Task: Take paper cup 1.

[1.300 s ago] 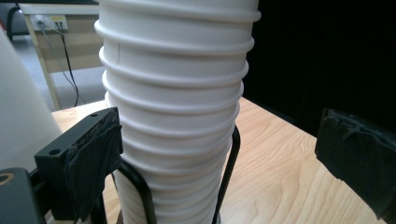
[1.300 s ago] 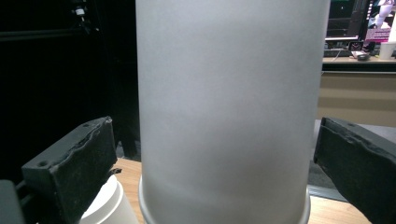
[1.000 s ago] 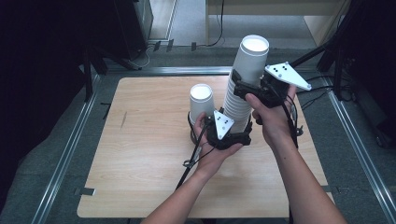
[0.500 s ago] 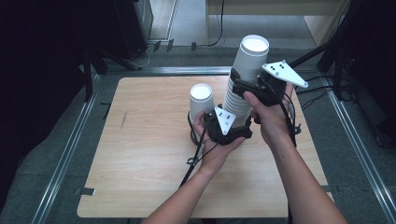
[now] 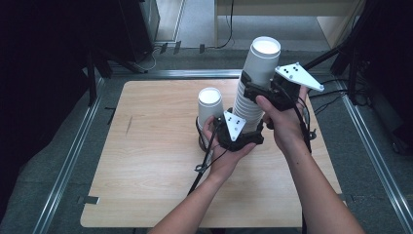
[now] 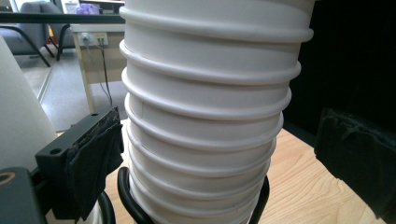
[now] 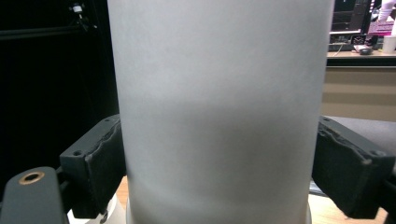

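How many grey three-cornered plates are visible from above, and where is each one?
2. One grey plate sits on the left tongs near the table's middle; the other plate sits on the right tongs, higher up beside the cup stack.

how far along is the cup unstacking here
Done: one single cup stands upside down on the table, apart from the stack. In hand: the right gripper has just been closing, and its pads now press the stack's top cup; the left gripper sits around the ribbed lower rims, right pad clearly apart. Left: lifting that cup off, then the many still nested.
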The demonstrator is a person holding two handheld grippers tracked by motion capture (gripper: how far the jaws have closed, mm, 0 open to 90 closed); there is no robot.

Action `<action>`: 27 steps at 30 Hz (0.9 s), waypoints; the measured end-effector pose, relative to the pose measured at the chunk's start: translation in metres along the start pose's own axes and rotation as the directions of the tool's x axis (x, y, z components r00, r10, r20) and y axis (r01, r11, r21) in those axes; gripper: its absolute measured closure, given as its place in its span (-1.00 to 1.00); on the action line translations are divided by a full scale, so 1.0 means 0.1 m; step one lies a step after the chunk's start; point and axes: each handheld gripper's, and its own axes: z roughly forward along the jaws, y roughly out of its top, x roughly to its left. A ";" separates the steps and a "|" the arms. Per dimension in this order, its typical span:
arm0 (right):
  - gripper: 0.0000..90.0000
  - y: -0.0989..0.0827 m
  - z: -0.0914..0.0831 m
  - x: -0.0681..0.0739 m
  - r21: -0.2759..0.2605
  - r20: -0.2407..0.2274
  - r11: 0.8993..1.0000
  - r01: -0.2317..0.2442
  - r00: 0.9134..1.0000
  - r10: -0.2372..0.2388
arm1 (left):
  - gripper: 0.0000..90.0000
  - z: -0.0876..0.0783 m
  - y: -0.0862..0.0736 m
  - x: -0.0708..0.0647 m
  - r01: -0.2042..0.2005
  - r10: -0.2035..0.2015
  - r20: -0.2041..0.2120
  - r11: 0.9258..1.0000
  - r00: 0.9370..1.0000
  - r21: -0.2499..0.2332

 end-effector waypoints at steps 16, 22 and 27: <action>-0.71 0.03 -0.02 -0.01 -0.008 -0.007 1.000 -0.012 1.000 0.012 | -0.97 0.10 0.06 -0.06 -0.014 0.014 -0.050 1.000 0.999 -0.004; -0.71 0.04 -0.01 0.00 0.000 -0.004 1.000 -0.006 1.000 0.006 | -0.97 0.18 0.14 -0.11 -0.019 0.020 -0.110 1.000 0.994 0.010; -0.71 0.04 -0.01 0.00 0.000 -0.004 1.000 -0.004 1.000 0.004 | -0.97 0.24 0.16 -0.14 -0.033 0.034 -0.142 0.999 0.989 0.014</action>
